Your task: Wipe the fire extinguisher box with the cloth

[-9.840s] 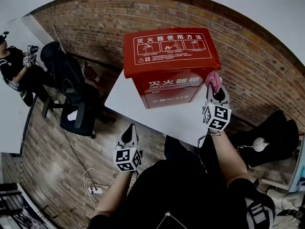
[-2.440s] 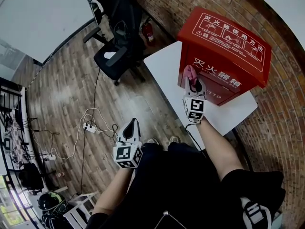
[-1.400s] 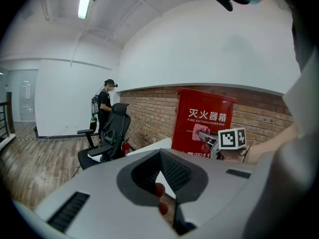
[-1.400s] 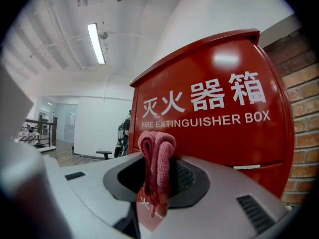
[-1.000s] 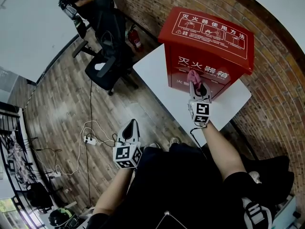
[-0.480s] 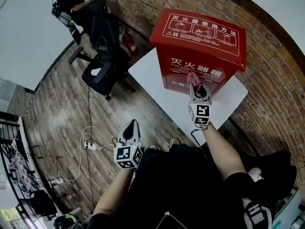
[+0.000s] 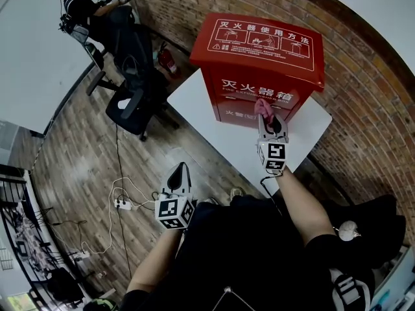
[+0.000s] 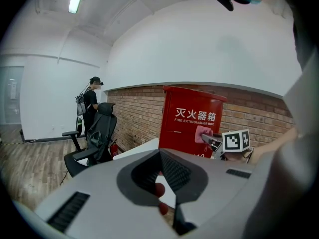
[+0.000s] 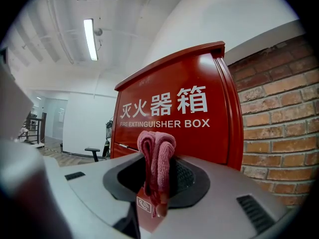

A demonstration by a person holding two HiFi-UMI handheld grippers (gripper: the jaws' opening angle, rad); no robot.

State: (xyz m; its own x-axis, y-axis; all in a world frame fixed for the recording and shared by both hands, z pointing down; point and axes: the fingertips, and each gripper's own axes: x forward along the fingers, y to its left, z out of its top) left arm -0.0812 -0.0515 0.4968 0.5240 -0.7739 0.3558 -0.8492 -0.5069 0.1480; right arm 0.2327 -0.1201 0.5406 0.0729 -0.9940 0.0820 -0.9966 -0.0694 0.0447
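Note:
The red fire extinguisher box [image 7: 256, 44] stands on a white table [image 7: 194, 105] against a brick wall. My right gripper [image 7: 265, 113] is shut on a folded pink cloth [image 7: 262, 106], which it holds against the box's front face, low and right of centre. In the right gripper view the cloth [image 9: 156, 156] sticks up between the jaws of the right gripper [image 9: 157, 183], close to the box [image 9: 199, 128]. My left gripper [image 7: 179, 172] hangs shut and empty by my lap, away from the table. From the left gripper [image 8: 164, 193] I see the box [image 8: 192, 118] and the cloth [image 8: 205, 135].
A black office chair [image 7: 130, 99] stands left of the table, with a small red extinguisher [image 7: 165, 60] on the floor by the wall. A person [image 7: 78, 11] is at the far left. A power strip and cables [image 7: 123, 203] lie on the wooden floor.
The right gripper has carried the cloth rightwards along the box's front face, from its left edge to right of centre. The head view has turned. The left gripper has stayed put.

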